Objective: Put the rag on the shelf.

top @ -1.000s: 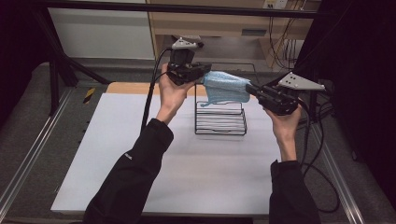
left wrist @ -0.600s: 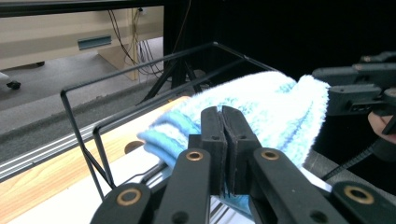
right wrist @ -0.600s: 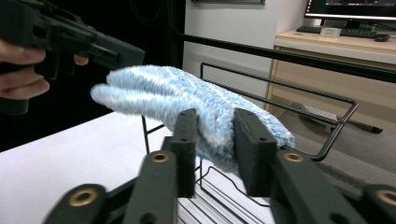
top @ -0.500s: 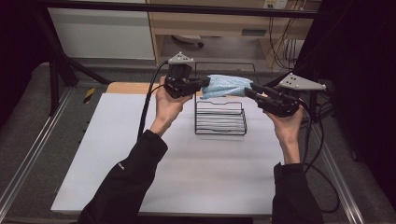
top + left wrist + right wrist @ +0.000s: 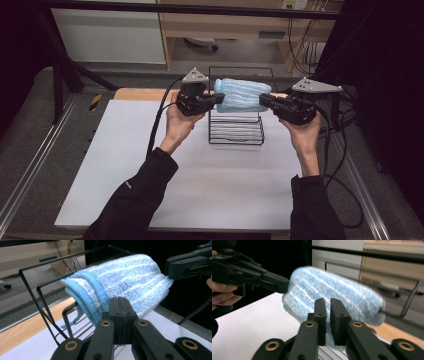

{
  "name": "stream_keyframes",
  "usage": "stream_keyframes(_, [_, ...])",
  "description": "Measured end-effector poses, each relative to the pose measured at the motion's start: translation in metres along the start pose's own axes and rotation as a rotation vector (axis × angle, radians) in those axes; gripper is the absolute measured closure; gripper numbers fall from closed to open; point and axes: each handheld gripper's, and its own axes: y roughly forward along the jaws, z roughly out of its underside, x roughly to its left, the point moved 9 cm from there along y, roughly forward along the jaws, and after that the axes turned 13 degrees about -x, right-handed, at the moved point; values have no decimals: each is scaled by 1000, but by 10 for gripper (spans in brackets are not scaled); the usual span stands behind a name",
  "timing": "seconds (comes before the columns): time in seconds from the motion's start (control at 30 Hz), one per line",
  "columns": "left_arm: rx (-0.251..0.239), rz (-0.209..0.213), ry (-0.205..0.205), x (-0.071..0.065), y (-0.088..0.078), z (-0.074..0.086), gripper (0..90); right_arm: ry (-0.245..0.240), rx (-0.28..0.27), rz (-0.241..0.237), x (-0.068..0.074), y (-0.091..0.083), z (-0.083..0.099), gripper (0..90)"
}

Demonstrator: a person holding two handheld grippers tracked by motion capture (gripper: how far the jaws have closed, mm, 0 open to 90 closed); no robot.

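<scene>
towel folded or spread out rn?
Folded: the blue towel shows stacked layered edges, held between the left tool and right tool above the rack.

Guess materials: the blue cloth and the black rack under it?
Blue cloth: looks like fluffy microfibre or terry, with a fuzzy pile in pale stripes and a smoother stitched edge band; the exact fibre can't be told. Rack: thin bent metal wire, apparently coated black with a slight sheen, shown by its slim rods and rounded corners.
</scene>
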Motion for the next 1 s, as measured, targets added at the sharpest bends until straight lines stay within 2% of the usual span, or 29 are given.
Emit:
stream_keyframes(0.2, [25, -7, 36, -1, 4, 14, 891, 28, 41, 11, -7, 2, 21, 887])
stream_keyframes(0.43, [48, -37, 57, 5, 13, 29, 891, 43, 59, 30, -15, 7, 40, 888])
stream_keyframes(0.67, [45, -62, 51, 11, 21, 35, 890, 48, 49, 69, -24, 15, 53, 884])
stream_keyframes(0.8, [35, -51, 38, 11, 18, 35, 886, 45, 40, 69, -23, 15, 54, 872])
stream_keyframes(1.0, [-2, -31, 28, 6, 8, 25, 860, 23, 5, 55, -16, 7, 42, 832])
